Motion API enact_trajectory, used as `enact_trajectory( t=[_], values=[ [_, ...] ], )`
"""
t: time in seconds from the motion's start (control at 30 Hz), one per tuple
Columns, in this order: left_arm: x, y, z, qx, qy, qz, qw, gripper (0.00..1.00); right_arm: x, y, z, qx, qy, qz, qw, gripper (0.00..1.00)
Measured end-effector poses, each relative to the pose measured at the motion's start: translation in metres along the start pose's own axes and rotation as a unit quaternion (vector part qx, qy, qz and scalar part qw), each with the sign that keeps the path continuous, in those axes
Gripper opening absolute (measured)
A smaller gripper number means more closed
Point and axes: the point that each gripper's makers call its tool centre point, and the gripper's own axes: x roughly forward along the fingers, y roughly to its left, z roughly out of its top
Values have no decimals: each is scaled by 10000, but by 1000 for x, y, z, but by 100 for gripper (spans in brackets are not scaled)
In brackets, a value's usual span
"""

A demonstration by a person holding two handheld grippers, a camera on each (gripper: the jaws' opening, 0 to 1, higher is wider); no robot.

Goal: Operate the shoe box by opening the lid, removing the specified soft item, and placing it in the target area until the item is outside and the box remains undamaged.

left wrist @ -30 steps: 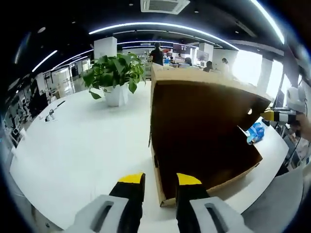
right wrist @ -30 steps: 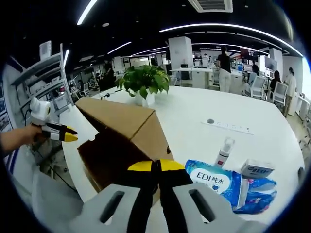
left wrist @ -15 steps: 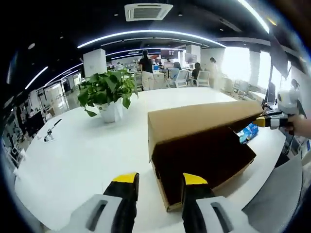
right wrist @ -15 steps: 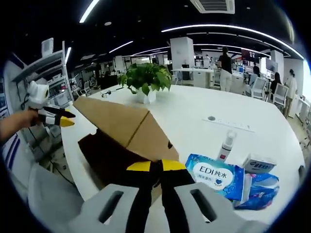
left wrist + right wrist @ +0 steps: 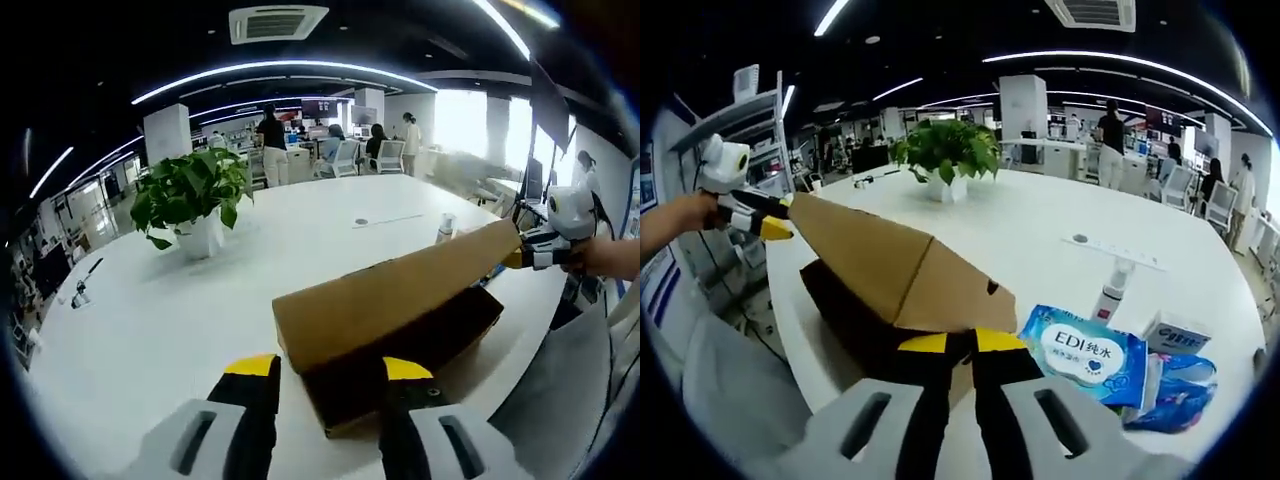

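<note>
A brown cardboard shoe box lies on the white table, its lid slanting low over it. My left gripper is open, one jaw on each side of the lid's near corner. My right gripper pinches the lid's far corner. In the right gripper view the lid slopes up from my right gripper, which is shut on its edge. My left gripper sits at the lid's other end. The box's inside is dark and I cannot see its contents.
A blue "EDI" wipes pack, a spray bottle, a small white box and a blue bag lie right of the box. A potted plant stands further back on the table. People are at desks behind.
The lid has swung down from nearly upright to a low slant over the box. My right gripper stayed shut on its edge.
</note>
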Motion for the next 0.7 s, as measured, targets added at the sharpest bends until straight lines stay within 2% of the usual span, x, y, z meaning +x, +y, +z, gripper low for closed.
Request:
enact_trajectory(
  t=[0.4,0.7],
  values=[
    [3,-5,-10,-155,1,-14,9999,37,0,9,-8,-500,-25,176,9986,14],
    [5,-9,-21,-181,63,-1,9998,37,-5,18,-14,-677,-65,368,9970,19]
  ],
)
